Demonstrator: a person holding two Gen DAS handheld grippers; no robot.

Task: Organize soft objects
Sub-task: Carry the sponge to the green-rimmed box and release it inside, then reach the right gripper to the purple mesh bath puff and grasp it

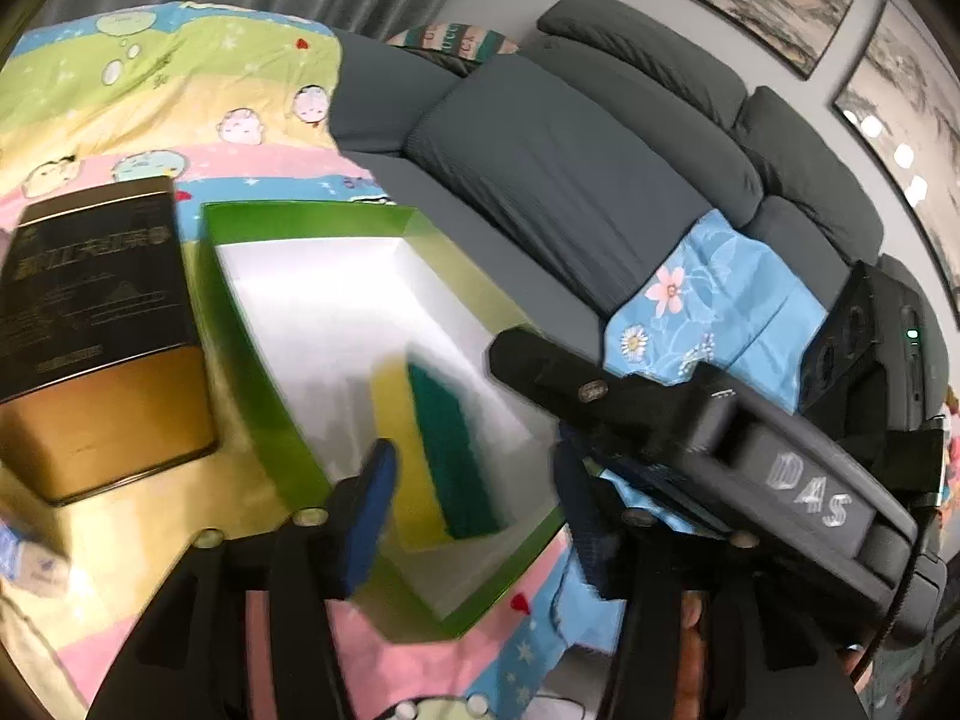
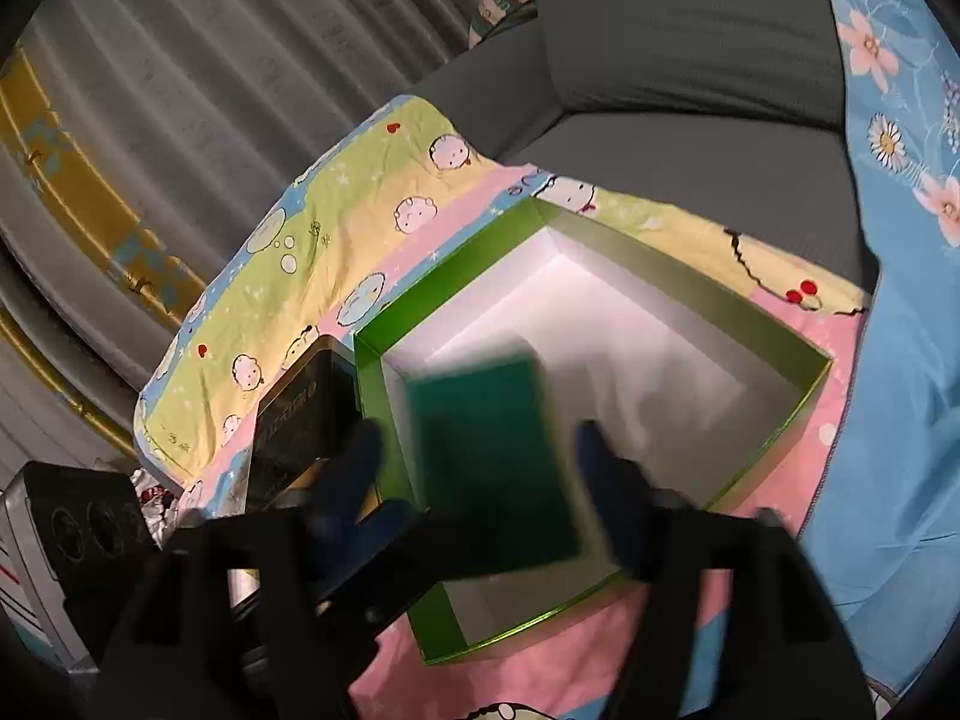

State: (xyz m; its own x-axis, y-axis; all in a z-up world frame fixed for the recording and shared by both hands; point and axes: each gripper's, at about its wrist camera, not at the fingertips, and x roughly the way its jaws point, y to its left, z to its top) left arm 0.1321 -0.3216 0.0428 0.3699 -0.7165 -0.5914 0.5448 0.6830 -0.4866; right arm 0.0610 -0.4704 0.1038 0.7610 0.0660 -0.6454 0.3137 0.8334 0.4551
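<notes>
A yellow sponge with a dark green scouring face (image 1: 444, 450) sits blurred inside the green box (image 1: 312, 210), over its white floor. My left gripper (image 1: 477, 456) is open, its blue pads (image 1: 372, 510) standing apart on either side of the sponge's near end. In the right wrist view the sponge's green face (image 2: 498, 462) shows between my right gripper's (image 2: 480, 438) spread fingers, which do not press on it; that gripper is open above the green box (image 2: 690, 276). The right gripper's black body (image 1: 690, 420) reaches in from the right in the left wrist view.
The box rests on a cartoon-print blanket (image 1: 150, 108) spread over a grey sofa (image 1: 570, 180). A black-and-gold tin (image 1: 90, 300) lies just left of the box. A blue floral cloth (image 1: 720, 300) covers the seat on the right. A small white packet (image 1: 36, 564) lies at the lower left.
</notes>
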